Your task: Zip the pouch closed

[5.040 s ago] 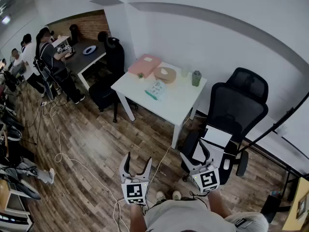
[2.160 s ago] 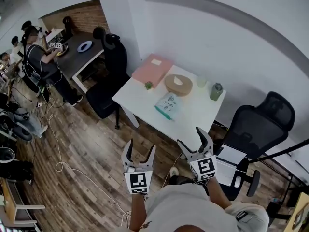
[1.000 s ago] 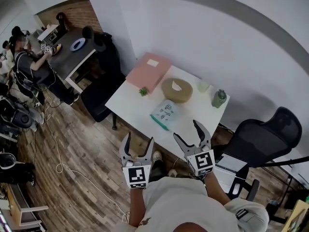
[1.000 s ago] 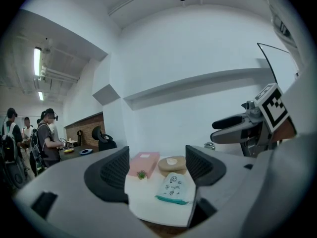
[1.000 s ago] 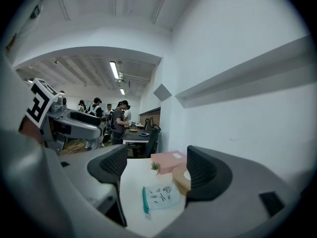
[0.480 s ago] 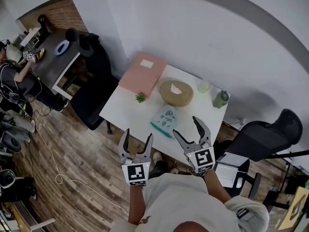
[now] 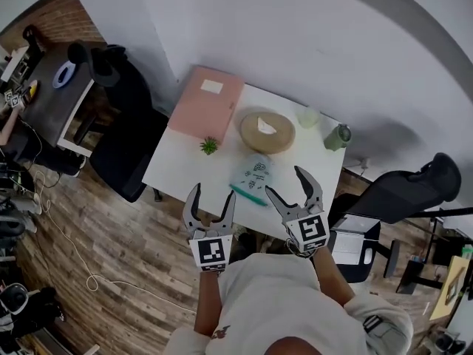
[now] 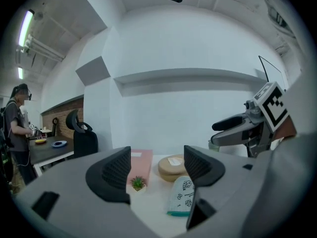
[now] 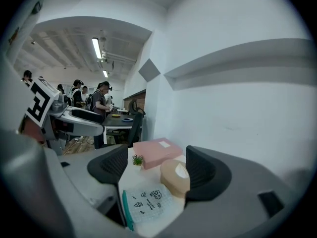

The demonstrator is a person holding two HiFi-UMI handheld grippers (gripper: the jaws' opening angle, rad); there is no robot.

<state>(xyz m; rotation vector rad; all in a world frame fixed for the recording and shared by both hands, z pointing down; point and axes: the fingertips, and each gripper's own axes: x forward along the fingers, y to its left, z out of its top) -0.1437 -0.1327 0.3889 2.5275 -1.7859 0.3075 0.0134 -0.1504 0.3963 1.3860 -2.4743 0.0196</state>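
Since the pouch lies ungrasped on the counter, the left gripper and right gripper hover at its six o'clock, jaws apart.

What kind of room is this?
Probably an office or workroom: a white table, black office chairs beside it, and people standing at a dark desk further off.
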